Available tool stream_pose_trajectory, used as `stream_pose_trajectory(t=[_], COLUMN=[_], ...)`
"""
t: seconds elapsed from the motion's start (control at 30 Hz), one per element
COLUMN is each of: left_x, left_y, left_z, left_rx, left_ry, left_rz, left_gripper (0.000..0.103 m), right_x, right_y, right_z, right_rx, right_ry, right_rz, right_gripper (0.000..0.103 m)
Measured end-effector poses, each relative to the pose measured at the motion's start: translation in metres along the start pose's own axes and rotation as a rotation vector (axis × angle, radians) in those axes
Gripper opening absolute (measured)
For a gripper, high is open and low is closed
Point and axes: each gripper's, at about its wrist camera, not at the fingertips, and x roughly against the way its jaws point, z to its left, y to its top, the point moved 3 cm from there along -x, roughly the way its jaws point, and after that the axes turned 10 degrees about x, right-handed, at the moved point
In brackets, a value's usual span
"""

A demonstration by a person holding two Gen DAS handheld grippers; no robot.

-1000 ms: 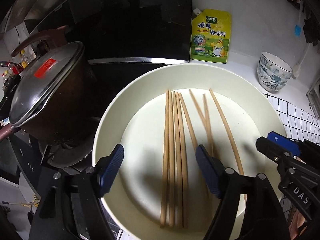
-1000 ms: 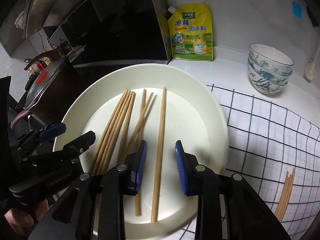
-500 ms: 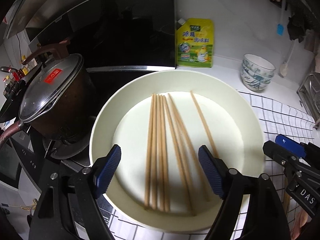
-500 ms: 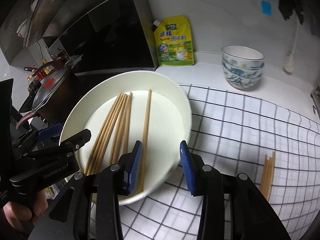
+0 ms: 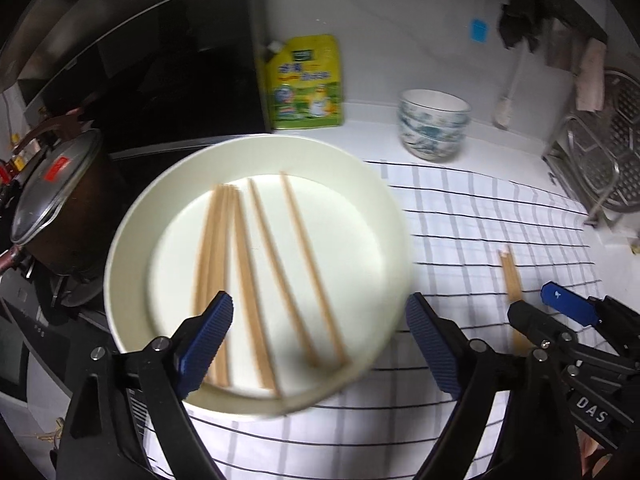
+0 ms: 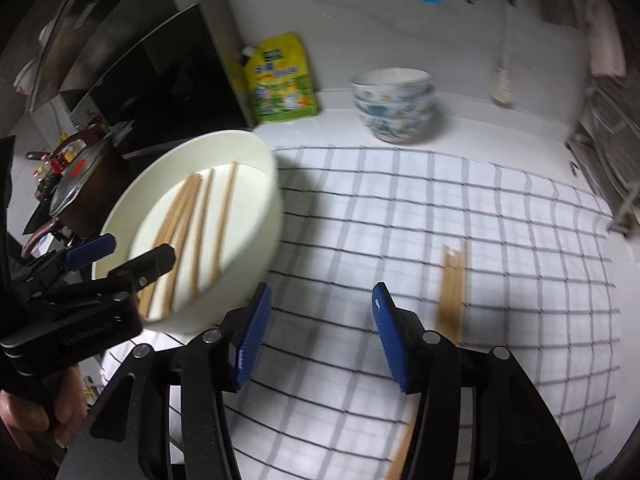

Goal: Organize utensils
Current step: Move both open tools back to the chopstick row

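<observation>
A large cream plate [image 5: 360, 208] [image 6: 264, 200] holds several wooden chopsticks [image 5: 256, 264] [image 6: 188, 224], a tight bundle at its left and loose ones to the right. My left gripper [image 5: 320, 336] is open wide over the plate's near rim, empty. My right gripper [image 6: 316, 336] is open and empty above the checked cloth, right of the plate. A few more chopsticks [image 6: 452, 280] [image 5: 510, 276] lie together on the cloth, and another chopstick [image 6: 400, 448] shows under the right gripper.
The white cloth with black grid [image 6: 500, 216] covers the counter. A yellow seasoning pouch [image 5: 308, 84] and stacked patterned bowls [image 5: 434, 124] stand at the back. A lidded pot [image 5: 56, 200] sits on the stove at left. A metal rack [image 5: 608, 168] is at right.
Both grippers have pulled back and swung right, away from the plate. The right gripper has opened wider and now hangs over the cloth. The plate's loose chopsticks have shifted.
</observation>
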Motion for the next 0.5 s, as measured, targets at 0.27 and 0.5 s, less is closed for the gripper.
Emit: stream_pose_trajectory(t=[0.27, 0.5], left_x=[0.005, 0.000], left_y=[-0.021, -0.042], left_z=[-0.050, -0.085], left_rx=[-0.057, -0.105], left_ry=[-0.072, -0.082], left_rz=[-0.002, 0.019], left_gripper=[0.094, 0.096], right_x=[0.011, 0.001], right_y=[-0.046, -0.083], right_z=[-0.055, -0.085], right_rx=[-0.095, -0.119], right_ry=[-0.050, -0.093], right_rz=[0.037, 0.107], right_gripper=[0.059, 0.062])
